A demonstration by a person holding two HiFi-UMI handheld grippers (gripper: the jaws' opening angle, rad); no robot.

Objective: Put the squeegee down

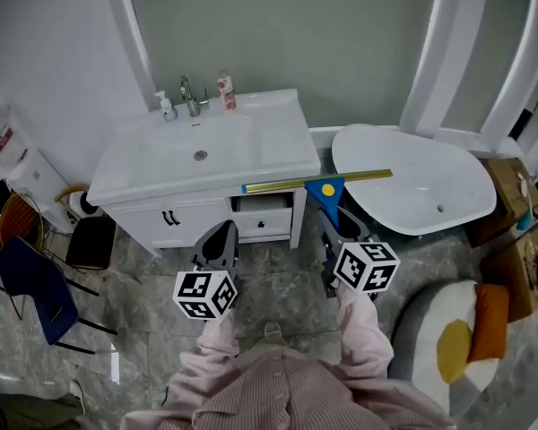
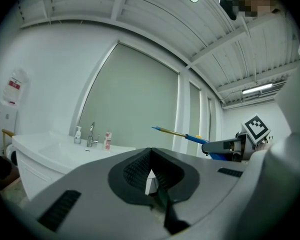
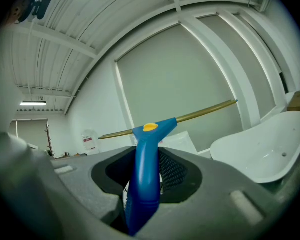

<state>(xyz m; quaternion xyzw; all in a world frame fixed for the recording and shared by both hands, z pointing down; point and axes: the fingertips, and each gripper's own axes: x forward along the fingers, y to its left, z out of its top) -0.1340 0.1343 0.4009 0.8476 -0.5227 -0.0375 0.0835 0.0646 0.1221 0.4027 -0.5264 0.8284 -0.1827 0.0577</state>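
The squeegee has a blue handle [image 1: 326, 193] with a yellow button and a long brass-coloured blade [image 1: 318, 182]. My right gripper [image 1: 331, 215] is shut on the handle and holds it upright. The blade lies crosswise, over the right end of the white vanity [image 1: 278, 155] and the rim of the bathtub [image 1: 412, 182]. In the right gripper view the handle [image 3: 146, 174] stands between the pads [image 3: 174, 170]. My left gripper [image 1: 220, 233] hangs in front of the vanity, shut with nothing in it [image 2: 151, 151]. The left gripper view also shows the squeegee [image 2: 182, 134] off to its right.
On the vanity top sit a sink bowl [image 1: 200, 150], a faucet [image 1: 189, 97], a soap bottle [image 1: 166, 106] and a small bottle [image 1: 225, 90]. A vanity drawer [image 1: 264, 218] stands ajar. Chairs [image 1: 36, 280] stand left. Cardboard boxes [image 1: 520, 240] and a round cushion [image 1: 457, 348] sit right.
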